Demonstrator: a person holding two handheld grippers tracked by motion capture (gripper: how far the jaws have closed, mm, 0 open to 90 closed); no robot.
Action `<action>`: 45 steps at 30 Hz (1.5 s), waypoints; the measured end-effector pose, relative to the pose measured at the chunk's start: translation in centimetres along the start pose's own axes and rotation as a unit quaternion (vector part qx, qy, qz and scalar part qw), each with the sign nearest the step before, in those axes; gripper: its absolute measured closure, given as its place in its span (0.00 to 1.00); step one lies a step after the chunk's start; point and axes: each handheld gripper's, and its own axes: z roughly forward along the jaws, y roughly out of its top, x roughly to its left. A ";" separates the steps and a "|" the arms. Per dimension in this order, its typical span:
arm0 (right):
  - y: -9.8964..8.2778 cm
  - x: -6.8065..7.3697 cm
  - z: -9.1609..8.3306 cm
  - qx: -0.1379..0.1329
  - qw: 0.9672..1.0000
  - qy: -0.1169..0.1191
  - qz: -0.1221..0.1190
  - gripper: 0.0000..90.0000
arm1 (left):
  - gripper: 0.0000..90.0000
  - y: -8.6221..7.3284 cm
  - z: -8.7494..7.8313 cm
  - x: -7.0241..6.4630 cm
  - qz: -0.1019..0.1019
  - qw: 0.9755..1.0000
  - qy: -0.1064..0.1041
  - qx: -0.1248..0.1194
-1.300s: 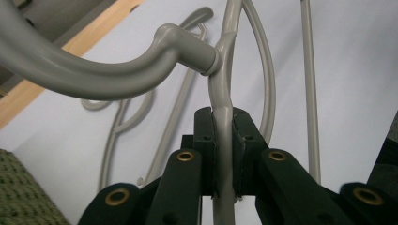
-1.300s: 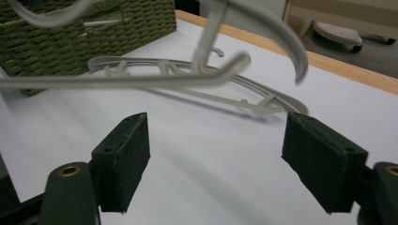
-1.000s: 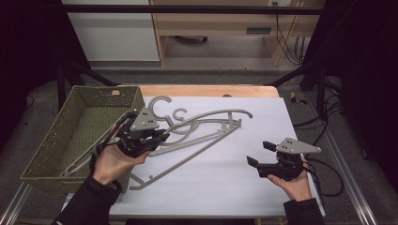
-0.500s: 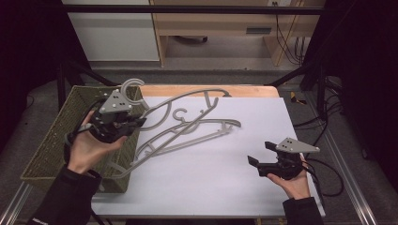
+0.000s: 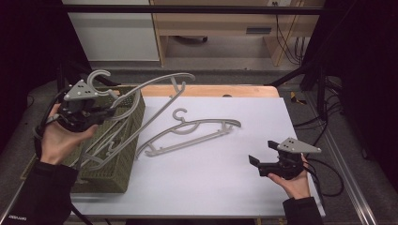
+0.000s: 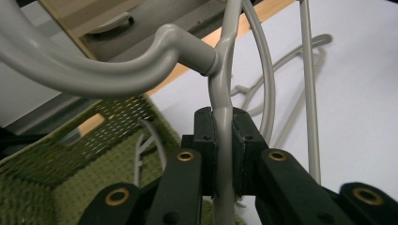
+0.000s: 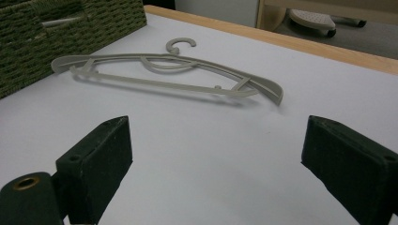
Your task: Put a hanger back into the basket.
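**1 hanger over the basket, 1 left on the table**

The left gripper [image 5: 96,111] is clamped on a grey hanger [image 5: 155,96], its pads pinching the thin stem just below the hook, as the left gripper view shows. It holds that hanger tilted in the air, the hook end above the gripper and the long arm running up and away over the table. Directly under the gripper sits the green woven basket [image 5: 123,180], and the hanger's lower end hangs over the basket's opening, not yet resting inside it.

The right gripper [image 5: 263,162] holds nothing; its jaws have just been opening and now stand wide apart with bare table between them. Straight ahead of those jaws, well apart from them, lies a 2nd hanger [image 7: 164,70] flat on the white table [image 5: 211,187], hook pointing away, with the basket beyond its far end.

By my reading, the work is about halfway: hanger 1 needs lowering and releasing, and hanger 2 is untouched.
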 end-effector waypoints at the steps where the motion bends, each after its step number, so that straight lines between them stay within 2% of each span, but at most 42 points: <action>1: 0.0 0.0 0.0 0.000 1.000 0.000 0.000 0.10 | 0.92 -0.1 0.0 0.4 0.001 1.000 0.004 0.001; 8: 0.0 0.0 -0.1 0.000 1.000 0.002 0.001 0.10 | 0.92 -1.1 -0.2 3.1 -0.021 0.999 0.036 0.012; 11: 0.0 0.0 0.0 0.003 1.000 0.001 0.000 0.10 | 0.92 -1.7 0.0 4.1 -0.023 0.999 0.045 0.011; 16: 0.0 0.0 0.0 0.004 1.000 0.000 0.000 0.10 | 0.92 -2.8 0.3 5.5 -0.033 0.997 0.058 0.025; 21: -0.1 -0.1 0.1 0.007 1.000 -0.001 -0.001 0.10 | 0.92 -3.6 0.8 6.8 -0.030 0.996 0.071 0.033; 25: -0.1 -0.1 0.0 0.007 1.000 -0.002 0.000 0.09 | 0.92 -3.9 1.1 7.4 -0.032 0.996 0.075 0.037; 26: -0.1 -0.2 -0.1 0.006 1.000 -0.002 0.000 0.09 | 0.92 -4.3 1.4 7.9 -0.032 0.995 0.083 0.042; 31: -0.1 -0.2 -0.1 0.005 1.000 -0.003 0.003 0.09 | 0.92 -5.2 1.7 8.7 -0.043 0.995 0.080 0.043; 35: -0.1 -0.2 0.0 0.007 1.000 -0.004 0.001 0.10 | 0.92 -6.5 2.0 9.8 -0.052 0.994 0.084 0.047; 41: 0.0 -0.2 -0.1 0.005 1.000 -0.005 0.001 0.09 | 0.92 -8.1 2.2 10.6 -0.061 0.992 0.095 0.049; 45: -0.1 -0.1 0.0 0.006 1.000 -0.007 0.000 0.09 | 0.92 -8.4 2.4 10.9 -0.062 0.991 0.103 0.051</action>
